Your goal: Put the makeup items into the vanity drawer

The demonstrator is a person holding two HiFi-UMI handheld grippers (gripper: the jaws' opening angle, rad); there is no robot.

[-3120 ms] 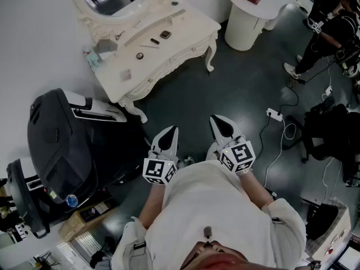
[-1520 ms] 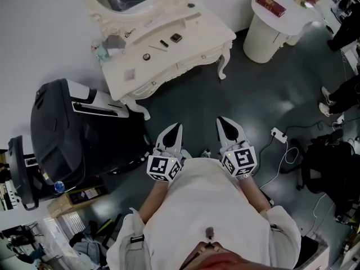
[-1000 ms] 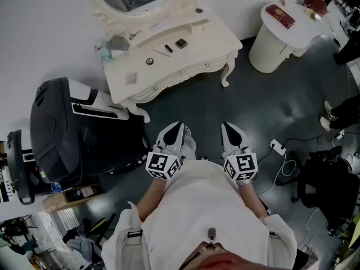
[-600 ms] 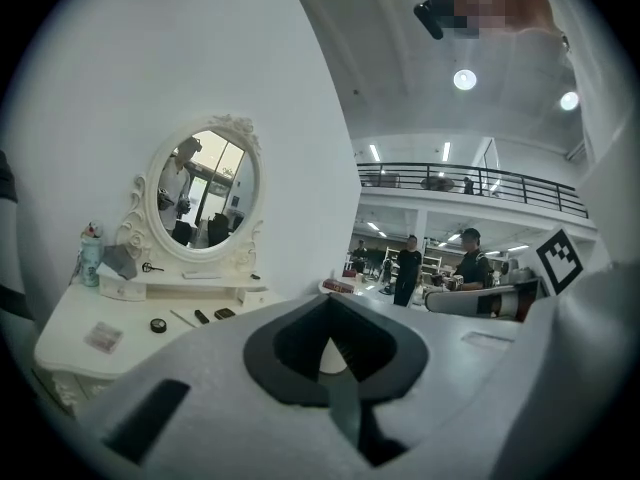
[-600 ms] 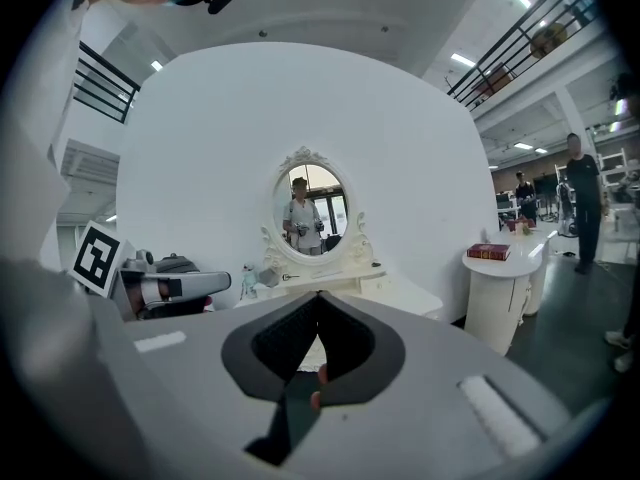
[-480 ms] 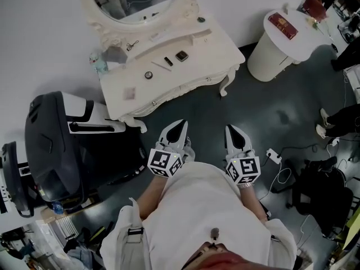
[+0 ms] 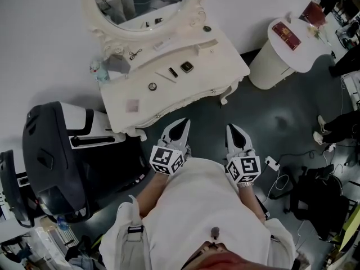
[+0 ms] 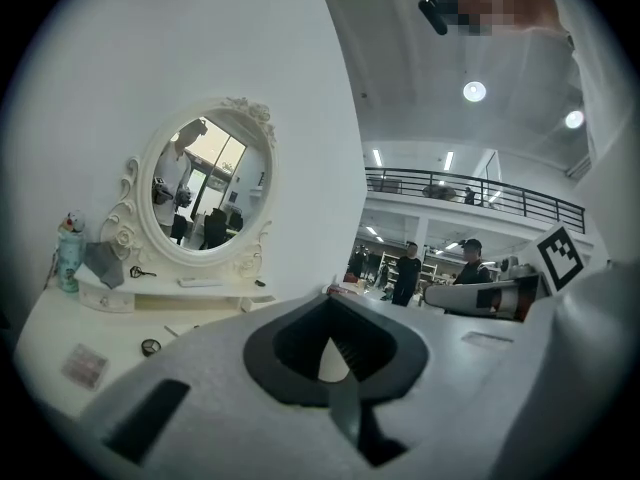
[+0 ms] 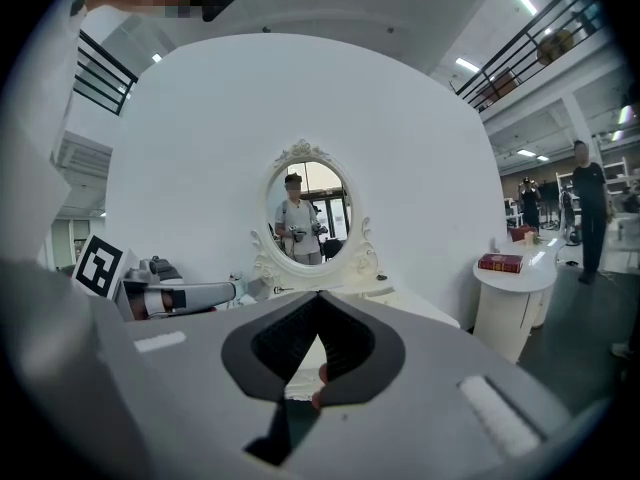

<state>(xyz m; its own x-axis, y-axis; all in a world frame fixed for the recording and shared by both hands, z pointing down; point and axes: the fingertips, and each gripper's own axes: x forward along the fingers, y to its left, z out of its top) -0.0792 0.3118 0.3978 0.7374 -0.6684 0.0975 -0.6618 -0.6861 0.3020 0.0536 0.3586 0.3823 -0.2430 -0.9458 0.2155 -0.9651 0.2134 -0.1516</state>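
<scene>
The white vanity point(image 7: 214, 55) with its oval mirror point(image 7: 140, 1) stands ahead of me. On its top lie a dark square compact point(image 7: 187, 67), a short dark stick point(image 7: 173, 72), a round item point(image 7: 152, 86) and a pale pink square point(image 7: 132, 104). My left gripper point(image 7: 183, 122) and right gripper point(image 7: 232, 129) are held side by side just short of the vanity's front edge, both shut and empty. In the left gripper view, the left gripper point(image 8: 330, 298) points past the round item point(image 8: 150, 346). In the right gripper view, the right gripper point(image 9: 318, 296) points at the mirror point(image 9: 310, 213).
A teal bottle point(image 7: 95, 69) and a grey cloth point(image 7: 116, 65) sit at the vanity's left end. A large black case point(image 7: 53, 156) stands on the floor at left. A white round side table point(image 7: 264, 66) carries a red book point(image 7: 287, 35). A power strip point(image 7: 271, 163) and cables lie at right.
Both grippers have moved forward together toward the vanity, which now sits closer and more centred in the head view. Their jaws stayed shut.
</scene>
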